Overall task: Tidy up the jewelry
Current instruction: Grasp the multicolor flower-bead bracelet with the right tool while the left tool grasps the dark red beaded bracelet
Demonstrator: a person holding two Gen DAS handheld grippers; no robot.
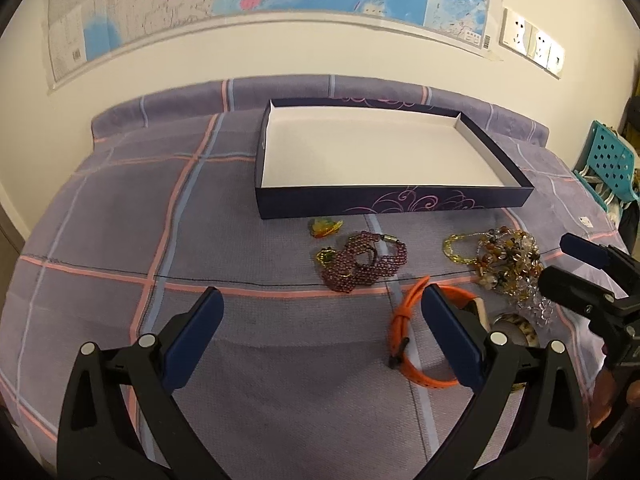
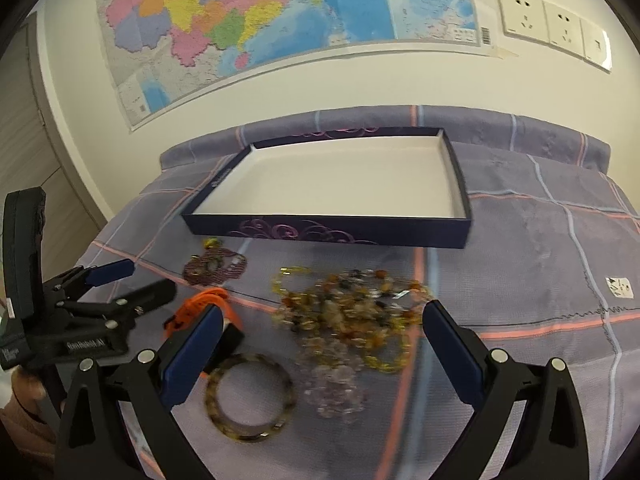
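**Nothing in the box yet: all the jewelry waits on the bed**

Closest in, the left gripper (image 1: 322, 308) hangs low over the bed (image 1: 120, 216), jaws spread wide and empty, bare cloth between them. The orange strap (image 1: 404, 320) lies just beside its right finger, partly behind it. Over in the right wrist view, the right gripper (image 2: 322, 322) is also wide apart and empty, hovering above the bangle (image 2: 250, 396) and the big bead heap (image 2: 352, 320), which sits between its fingers in the frame. That view is blurred, so the exact height over the beads is hard to call.

Now the score. The box (image 1: 400, 202) stands open at the far side of the bed, its white floor bare: 0 pieces in. Everything lies in front of it: the small yellow-orange charm (image 1: 325, 227) nearest the box wall, the purple bead bracelet (image 1: 360, 264) just behind the strap, then the mixed amber and clear strands to the right, and the bangle nearest the person.

So by my read the sorting is at its very start. At least 5 pieces are left to lift and carry across. The tangled heap looks the trickiest, since strands may drag each other along.
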